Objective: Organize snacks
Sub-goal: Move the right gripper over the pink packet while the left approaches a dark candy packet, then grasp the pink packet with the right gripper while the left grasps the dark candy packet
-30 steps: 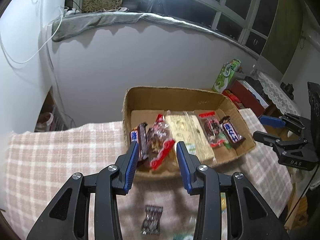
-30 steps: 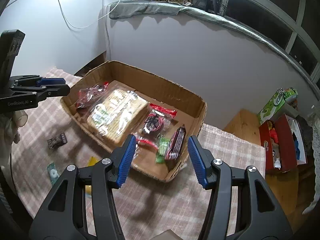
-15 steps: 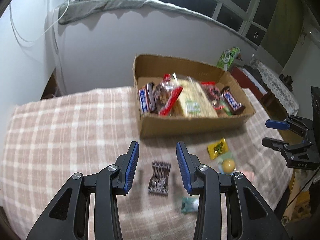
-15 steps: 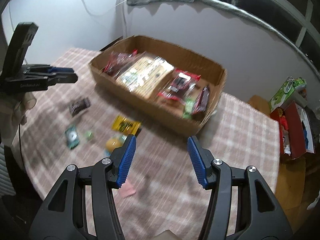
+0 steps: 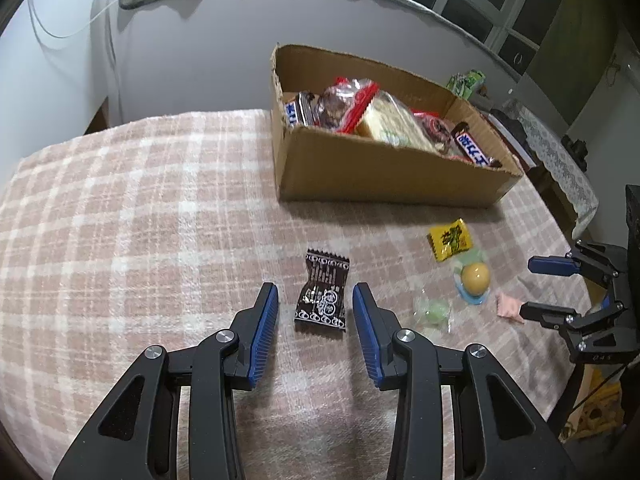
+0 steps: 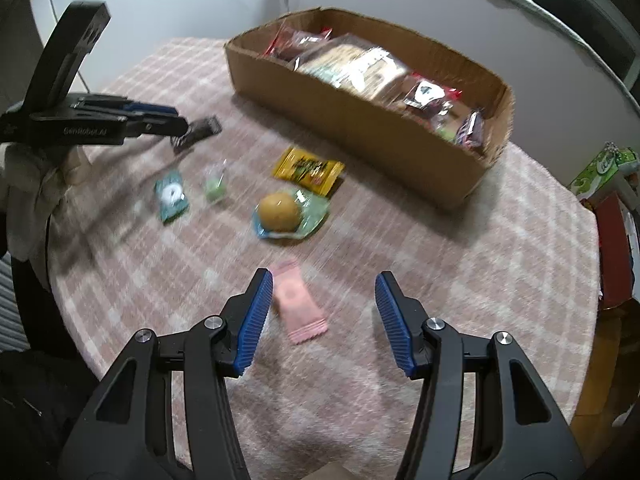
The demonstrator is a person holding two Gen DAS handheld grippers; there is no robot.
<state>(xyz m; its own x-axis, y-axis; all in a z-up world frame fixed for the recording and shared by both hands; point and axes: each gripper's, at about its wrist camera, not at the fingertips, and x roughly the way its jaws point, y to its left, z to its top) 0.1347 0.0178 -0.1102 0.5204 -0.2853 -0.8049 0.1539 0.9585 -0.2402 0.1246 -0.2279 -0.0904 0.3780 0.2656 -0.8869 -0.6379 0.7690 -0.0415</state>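
Observation:
A cardboard box (image 5: pixel 384 172) (image 6: pixel 360 116) full of wrapped snacks sits at the back of the checked cloth. In the left wrist view my left gripper (image 5: pixel 315 300) is open, its blue pads on either side of a dark brown snack packet (image 5: pixel 323 292) lying flat, not touching it. In the right wrist view my right gripper (image 6: pixel 324 284) is open just above the cloth, with a pink packet (image 6: pixel 298 306) lying by its left pad. Also loose on the cloth are a yellow packet (image 6: pixel 308 169) (image 5: pixel 449 239), a round yellow sweet on a pale green wrapper (image 6: pixel 280 211) (image 5: pixel 475 276), a small green sweet (image 6: pixel 216 188) and a teal packet (image 6: pixel 172 197).
A pink-and-white checked cloth (image 5: pixel 140 220) covers the table, whose front and right edges drop away. The left gripper (image 6: pixel 176 122) shows at the left of the right wrist view, held by a hand (image 6: pixel 36 192). Boxes and a green carton (image 6: pixel 600 168) stand beyond the right edge.
Both grippers have drawn back from over the box and sunk toward the cloth. The left one now straddles the dark packet; the right one has reached the pink packet. Neither jaw opening has altered.

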